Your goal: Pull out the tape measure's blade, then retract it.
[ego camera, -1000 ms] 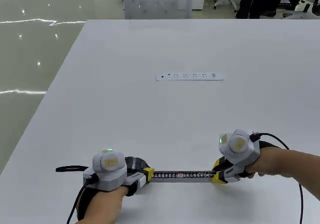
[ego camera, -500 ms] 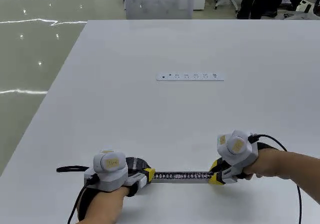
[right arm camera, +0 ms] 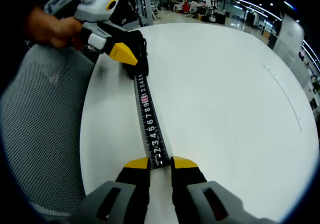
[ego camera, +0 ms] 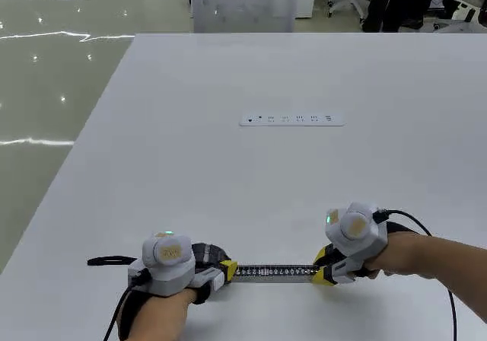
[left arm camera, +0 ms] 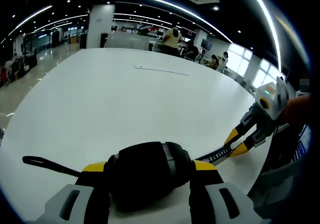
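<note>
well, the left claw (ego camera: 218,269) was clamped round the tape measure (ego camera: 207,252) and the right claw (ego camera: 323,274) pinched the tip of the blade (ego camera: 274,270), both on the surface (ego camera: 266,189), well nearer the person than the power strip (ego camera: 291,119). retracting, i judged, needed the right claw to feed the blade back straight and slow, never letting it snap.

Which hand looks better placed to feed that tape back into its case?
Probably the right. The right gripper has its fingers shut on the tip of the blade, so it can travel toward the case. The left gripper just clamps the case steady.
</note>
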Tool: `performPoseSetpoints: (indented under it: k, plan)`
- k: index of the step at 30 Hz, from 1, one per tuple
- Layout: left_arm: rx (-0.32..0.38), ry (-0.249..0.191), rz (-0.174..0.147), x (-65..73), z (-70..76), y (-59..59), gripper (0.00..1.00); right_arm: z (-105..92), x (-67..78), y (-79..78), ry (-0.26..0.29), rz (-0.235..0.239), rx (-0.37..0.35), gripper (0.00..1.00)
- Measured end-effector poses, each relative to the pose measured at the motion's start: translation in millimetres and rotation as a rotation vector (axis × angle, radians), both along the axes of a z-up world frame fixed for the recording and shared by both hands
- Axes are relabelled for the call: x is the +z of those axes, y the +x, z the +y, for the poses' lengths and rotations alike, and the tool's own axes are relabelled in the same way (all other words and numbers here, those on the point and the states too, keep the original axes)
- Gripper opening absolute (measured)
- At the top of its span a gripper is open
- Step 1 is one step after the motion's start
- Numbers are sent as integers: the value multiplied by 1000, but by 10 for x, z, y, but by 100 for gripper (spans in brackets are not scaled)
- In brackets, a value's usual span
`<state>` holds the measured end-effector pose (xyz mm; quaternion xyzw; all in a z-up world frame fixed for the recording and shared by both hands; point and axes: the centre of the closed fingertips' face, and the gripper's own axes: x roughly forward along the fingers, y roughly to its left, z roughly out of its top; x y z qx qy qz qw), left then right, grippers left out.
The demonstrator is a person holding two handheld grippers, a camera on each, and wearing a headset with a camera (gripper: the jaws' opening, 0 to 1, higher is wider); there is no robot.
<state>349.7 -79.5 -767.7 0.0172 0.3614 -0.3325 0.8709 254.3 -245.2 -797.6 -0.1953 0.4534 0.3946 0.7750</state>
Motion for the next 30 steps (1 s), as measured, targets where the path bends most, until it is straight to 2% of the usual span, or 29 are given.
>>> performPoseSetpoints:
  k: [25,30]
  plan:
    - [-1,-3,3,-3,-2,2,60,169,2,78,24,-1,-8,14]
    - [0,-7,6,-2,1,5,60,197,-1,94,46,2,-27,14]
